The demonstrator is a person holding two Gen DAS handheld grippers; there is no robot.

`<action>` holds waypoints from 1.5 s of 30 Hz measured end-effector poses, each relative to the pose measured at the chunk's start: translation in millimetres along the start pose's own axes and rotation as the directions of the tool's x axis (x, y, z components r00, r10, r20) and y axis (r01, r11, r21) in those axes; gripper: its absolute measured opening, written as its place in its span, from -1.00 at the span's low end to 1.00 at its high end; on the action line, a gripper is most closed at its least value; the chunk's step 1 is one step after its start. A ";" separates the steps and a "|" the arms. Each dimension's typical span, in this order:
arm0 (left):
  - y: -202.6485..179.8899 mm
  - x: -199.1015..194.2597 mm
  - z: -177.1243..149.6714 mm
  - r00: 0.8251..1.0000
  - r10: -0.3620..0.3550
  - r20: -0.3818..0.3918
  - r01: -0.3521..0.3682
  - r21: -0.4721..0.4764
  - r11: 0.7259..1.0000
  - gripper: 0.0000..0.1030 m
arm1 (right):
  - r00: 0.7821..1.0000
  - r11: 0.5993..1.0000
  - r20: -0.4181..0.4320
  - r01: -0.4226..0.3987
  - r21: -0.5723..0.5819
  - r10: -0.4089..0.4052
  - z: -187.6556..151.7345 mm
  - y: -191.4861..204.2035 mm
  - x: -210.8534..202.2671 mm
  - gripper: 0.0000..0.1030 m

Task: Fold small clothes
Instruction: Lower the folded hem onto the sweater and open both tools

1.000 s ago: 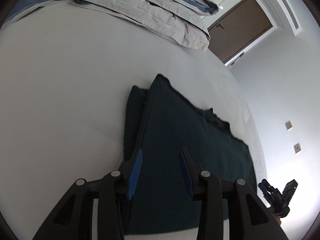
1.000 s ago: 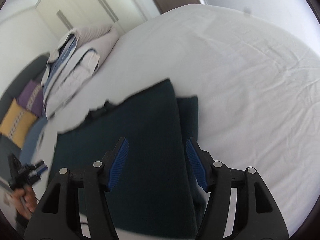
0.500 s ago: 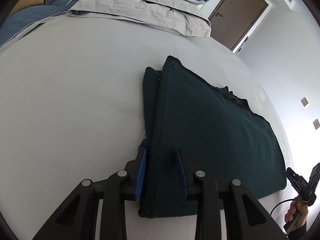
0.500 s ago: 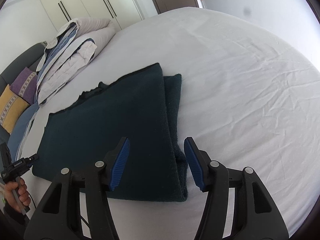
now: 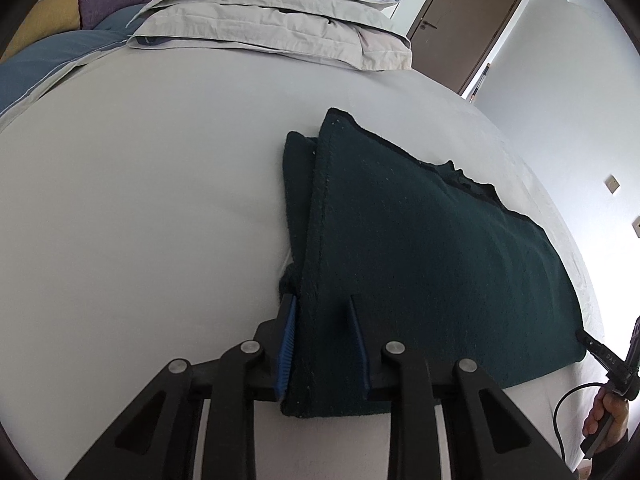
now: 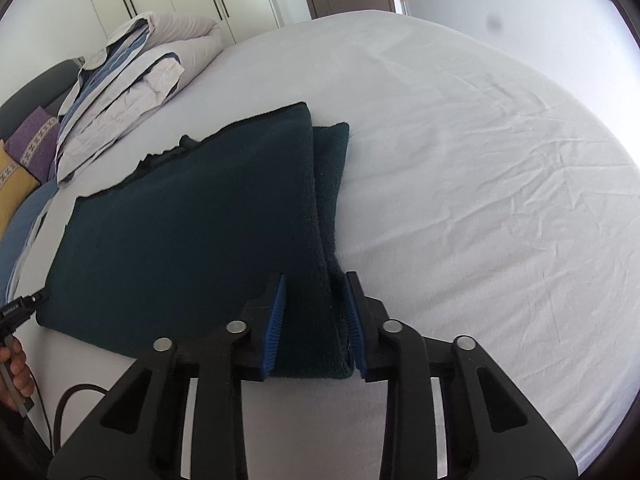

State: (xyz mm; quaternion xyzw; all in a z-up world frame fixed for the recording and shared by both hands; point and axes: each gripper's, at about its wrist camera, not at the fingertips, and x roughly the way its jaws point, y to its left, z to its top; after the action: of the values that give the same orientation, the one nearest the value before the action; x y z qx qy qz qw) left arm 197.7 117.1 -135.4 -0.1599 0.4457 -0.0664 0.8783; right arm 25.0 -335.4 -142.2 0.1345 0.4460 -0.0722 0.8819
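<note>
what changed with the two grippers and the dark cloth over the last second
Both grippers came down from above the dark green cloth to its near corners. The left gripper now has its jaws around the left folded edge, the right gripper around the right one; whether either has clamped is unclear. The cloth stayed folded on the white bed sheet, and the folded duvet is unmoved.

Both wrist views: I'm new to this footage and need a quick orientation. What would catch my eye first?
A dark green folded cloth lies on the white bed, the only dark shape there. Each gripper straddles a near corner of it, jaws apart: the left gripper at the cloth's left end, the right gripper at its right end. A stack of folded bedding sits at the bed's far end.
</note>
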 end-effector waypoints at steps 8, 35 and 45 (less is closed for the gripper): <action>-4.9 -2.5 1.5 1.000 0.007 0.002 -0.007 0.032 0.999 -0.87 | 0.999 0.999 0.026 0.022 -0.043 -0.021 0.3 7.8 -12.0 -0.90; 14.3 -3.5 -14.1 1.000 -0.016 -0.027 0.016 0.003 1.000 -0.88 | 0.995 0.988 -0.033 -0.084 0.129 0.089 -32.0 -28.9 -8.2 -0.92; 16.8 -3.8 -15.9 0.999 -0.020 -0.033 0.020 0.000 1.000 -0.88 | 0.996 0.990 -0.034 -0.082 0.118 0.086 -38.3 -26.3 -9.0 -0.92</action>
State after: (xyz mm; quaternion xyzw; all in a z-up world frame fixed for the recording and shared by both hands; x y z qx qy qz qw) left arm 182.2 130.4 -147.0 -0.1632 0.4584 -0.0780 0.8702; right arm -16.2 -348.9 -161.1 0.2059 0.4520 -0.0584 0.8660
